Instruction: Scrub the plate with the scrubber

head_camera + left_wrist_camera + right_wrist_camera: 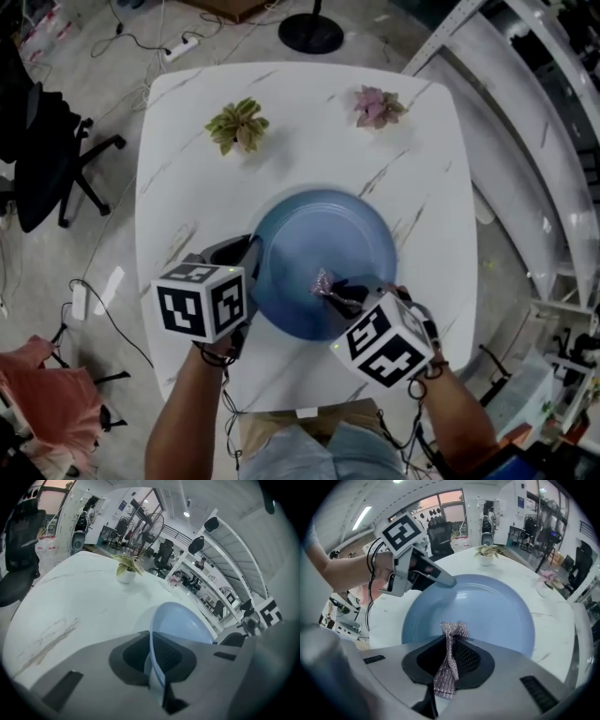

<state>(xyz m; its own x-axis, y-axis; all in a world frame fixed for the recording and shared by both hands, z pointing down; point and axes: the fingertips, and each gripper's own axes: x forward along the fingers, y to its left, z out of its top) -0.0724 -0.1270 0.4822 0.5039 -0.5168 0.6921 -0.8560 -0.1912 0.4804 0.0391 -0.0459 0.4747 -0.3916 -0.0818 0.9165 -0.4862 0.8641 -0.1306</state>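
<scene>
A blue plate (319, 234) lies on the white marble table (187, 178), in front of me. My left gripper (255, 267) is shut on the plate's left rim; in the left gripper view the plate (183, 620) rises on edge out of the left gripper (154, 665). My right gripper (342, 298) points steeply down over the plate's near part and is shut on a small silvery mesh scrubber (324, 283). In the right gripper view the scrubber (449, 660) hangs pinched in the right gripper (449, 654), its tip over the plate (492, 611).
Two small potted plants stand at the table's far side, a green one (237, 125) and a pink one (377, 106). A black office chair (42, 155) is on the floor at the left, a round stand base (310, 34) beyond the table, white shelving (553, 112) at the right.
</scene>
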